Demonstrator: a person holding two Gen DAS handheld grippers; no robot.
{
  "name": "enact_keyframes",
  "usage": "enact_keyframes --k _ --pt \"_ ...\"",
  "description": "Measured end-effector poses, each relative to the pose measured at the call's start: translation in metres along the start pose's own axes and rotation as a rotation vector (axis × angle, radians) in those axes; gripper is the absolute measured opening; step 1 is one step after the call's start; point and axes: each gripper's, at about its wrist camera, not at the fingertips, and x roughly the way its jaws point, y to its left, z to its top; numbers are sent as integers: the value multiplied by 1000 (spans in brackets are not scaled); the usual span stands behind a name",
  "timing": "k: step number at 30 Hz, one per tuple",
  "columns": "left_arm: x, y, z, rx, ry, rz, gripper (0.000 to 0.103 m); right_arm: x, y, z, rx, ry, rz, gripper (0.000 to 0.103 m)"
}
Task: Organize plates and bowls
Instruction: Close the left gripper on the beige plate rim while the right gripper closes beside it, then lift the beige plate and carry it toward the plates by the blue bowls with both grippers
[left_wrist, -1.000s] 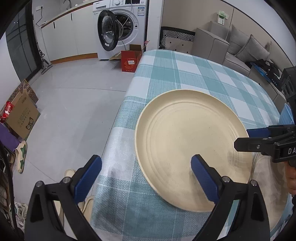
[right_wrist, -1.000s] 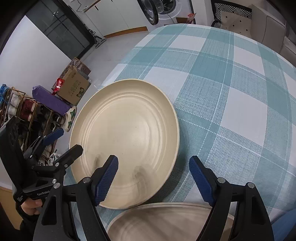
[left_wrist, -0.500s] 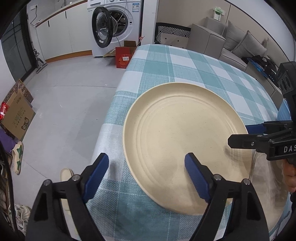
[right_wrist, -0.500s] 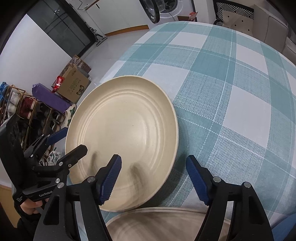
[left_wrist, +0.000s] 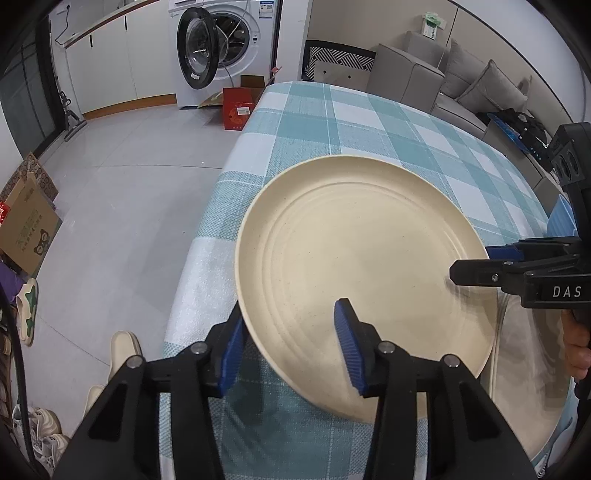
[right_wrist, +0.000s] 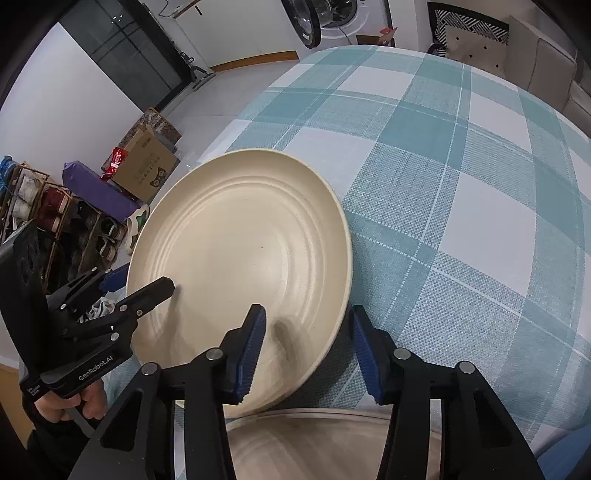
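A large cream plate (left_wrist: 362, 266) lies on the teal checked tablecloth (left_wrist: 332, 118) near the table's left edge; it also shows in the right wrist view (right_wrist: 240, 266). My left gripper (left_wrist: 291, 347) straddles the plate's near rim, jaws partly closed, one blue pad over the plate, one outside the rim. My right gripper (right_wrist: 306, 350) straddles the opposite rim the same way, partly closed. A second cream plate (right_wrist: 314, 443) lies under my right gripper, and shows in the left wrist view (left_wrist: 528, 369) at the right.
The table edge (left_wrist: 192, 258) drops to the floor on the left. A washing machine (left_wrist: 221, 48), a red box (left_wrist: 236, 110), cardboard (left_wrist: 26, 236) and slippers stand on the floor. A grey sofa (left_wrist: 461, 85) is behind the table.
Both grippers have moved in onto the plate's rim and their jaws have narrowed around it. The plate has stayed on the cloth.
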Motion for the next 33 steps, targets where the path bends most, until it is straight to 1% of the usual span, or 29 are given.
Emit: enact_keyframes --k 1,5,9,14,21,29,33 --pt "0 0 0 0 0 2 43 0 1 0 -4 4 5 42" --pt "-1 0 0 -2 3 13 40 1 2 -1 -2 1 -4 41" --pt "-1 1 0 -3 5 21 37 1 0 0 11 5 1 36" --pt "-4 2 -1 -3 0 27 36 0 -2 -1 28 11 28 35" --pt "-11 1 1 -3 -16 31 36 -1 0 -1 28 11 35 35" --pt "-21 0 4 -3 -38 32 36 -9 4 0 18 -8 35 35" --pt "-20 -3 4 3 -36 32 35 -9 2 -3 14 -6 29 35"
